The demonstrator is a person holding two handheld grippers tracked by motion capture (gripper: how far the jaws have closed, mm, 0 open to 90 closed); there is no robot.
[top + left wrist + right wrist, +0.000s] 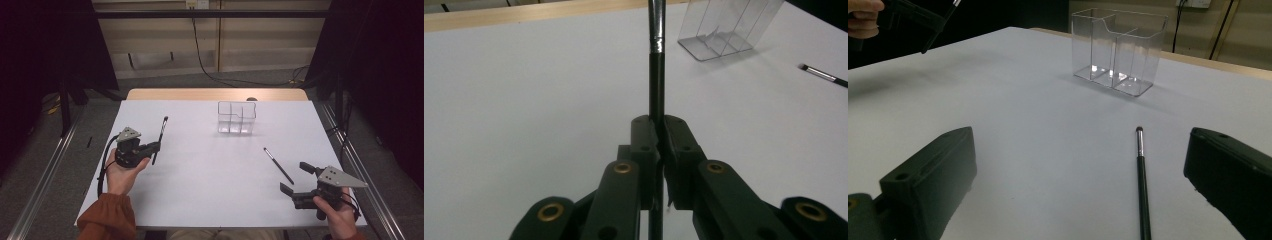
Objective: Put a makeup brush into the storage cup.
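My left gripper (pixel 153 147) is shut on a thin black makeup brush (pixel 161 135), lifted off the white table at the left; the brush (pixel 656 75) runs straight out between the pressed jaws. A second black brush (pixel 278 165) lies flat on the table at the right, its tip pointing toward a clear divided organizer (pixel 237 118). My right gripper (pixel 295 177) rests near the front right corner, jaws wide open, with nothing between them. In the right gripper view that brush (pixel 1142 180) lies between the jaws' line of sight, ahead of them, and the organizer (pixel 1118 50) stands farther back.
The white table sheet (pixel 210 170) has a wooden edge (pixel 215 94) at the far side. Metal rails (pixel 45 170) run along the floor on both sides. A black cable (pixel 210 65) trails over the floor behind the table.
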